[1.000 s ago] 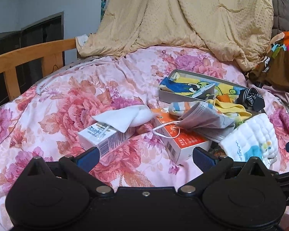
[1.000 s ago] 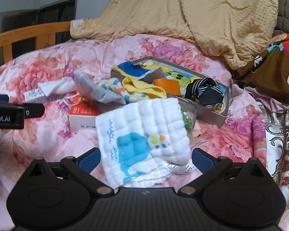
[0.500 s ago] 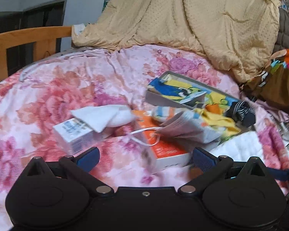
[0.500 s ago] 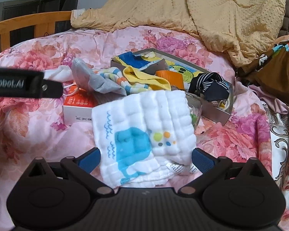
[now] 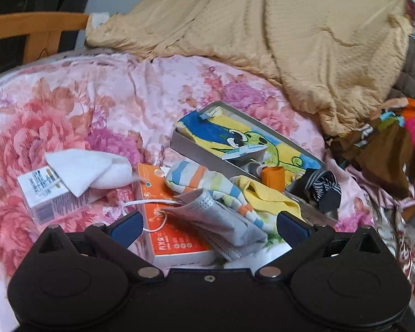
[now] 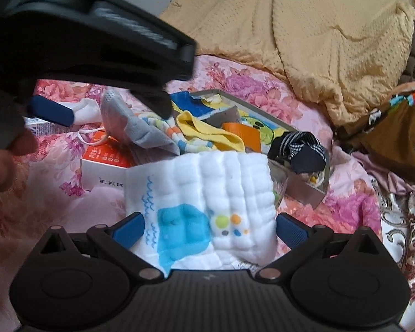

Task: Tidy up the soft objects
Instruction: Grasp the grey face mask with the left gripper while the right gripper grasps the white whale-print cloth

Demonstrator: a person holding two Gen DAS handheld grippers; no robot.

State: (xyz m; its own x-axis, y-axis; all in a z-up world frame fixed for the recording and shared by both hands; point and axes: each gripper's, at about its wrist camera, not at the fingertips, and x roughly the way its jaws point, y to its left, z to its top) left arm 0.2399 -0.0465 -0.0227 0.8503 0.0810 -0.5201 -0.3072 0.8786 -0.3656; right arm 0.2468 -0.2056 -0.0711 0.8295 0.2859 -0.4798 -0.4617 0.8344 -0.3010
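My left gripper (image 5: 209, 225) is open, its jaws either side of a grey face mask (image 5: 224, 218) that lies on an orange box (image 5: 171, 238). A striped sock (image 5: 204, 178) and yellow cloth (image 5: 265, 195) lie just beyond. My right gripper (image 6: 209, 228) is open around a white quilted cloth with a blue whale (image 6: 202, 207), not closed on it. The left gripper's body (image 6: 91, 41) fills the upper left of the right wrist view. A grey tray (image 5: 196, 152) holds a cartoon cloth, an orange item and a dark striped sock (image 5: 322, 186).
All lies on a pink floral bedspread (image 5: 83, 110). A white cloth (image 5: 88, 171) rests on a small white box (image 5: 47, 196) at left. A tan blanket (image 5: 290, 41) is heaped behind, dark clothes (image 5: 387, 149) at right, a wooden bed rail (image 5: 36, 25) at far left.
My left gripper has moved right and forward, closing in over the mask and orange box. The right gripper has edged forward over the whale cloth. Both stayed open.
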